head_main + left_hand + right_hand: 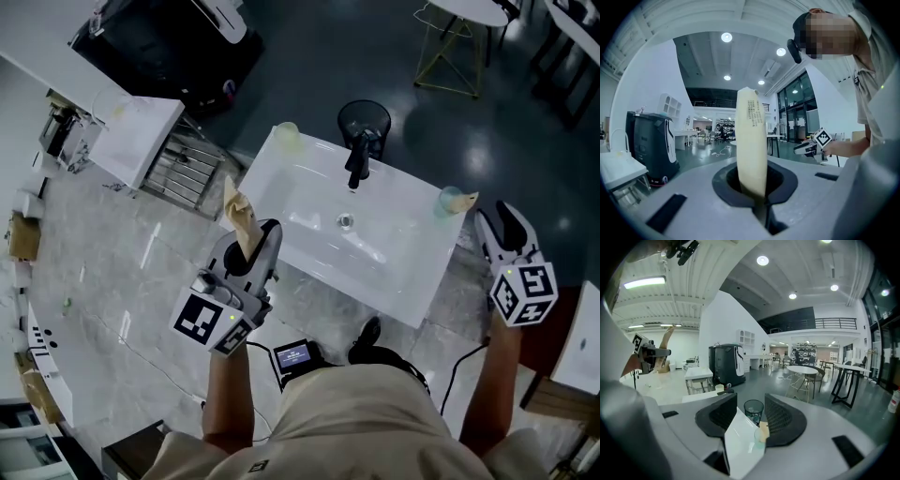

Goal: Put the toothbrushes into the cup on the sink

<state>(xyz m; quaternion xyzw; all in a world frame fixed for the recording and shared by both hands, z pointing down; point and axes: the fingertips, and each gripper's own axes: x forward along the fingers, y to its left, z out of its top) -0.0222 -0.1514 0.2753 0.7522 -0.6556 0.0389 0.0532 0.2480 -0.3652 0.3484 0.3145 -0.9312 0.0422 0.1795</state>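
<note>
Right now I'm holding the long beige paper-wrapped toothbrush [752, 140] clamped upright in my left gripper [251, 240], just beside the white rectangular sink's [403, 264] left edge; my right gripper [499, 221], off the sink's right corner, is gaping empty.

White rectangular ceramic sink [309, 192], open from above, basin bare around the drain [346, 222]. A black faucet [358, 161] rises at its far rim; a pale green plastic cup [287, 137] sits on the far-left corner, another cup [450, 201] on the right rim. The left gripper [251, 239] holds a beige paper packet [237, 208] upright above the near-left edge.
</note>
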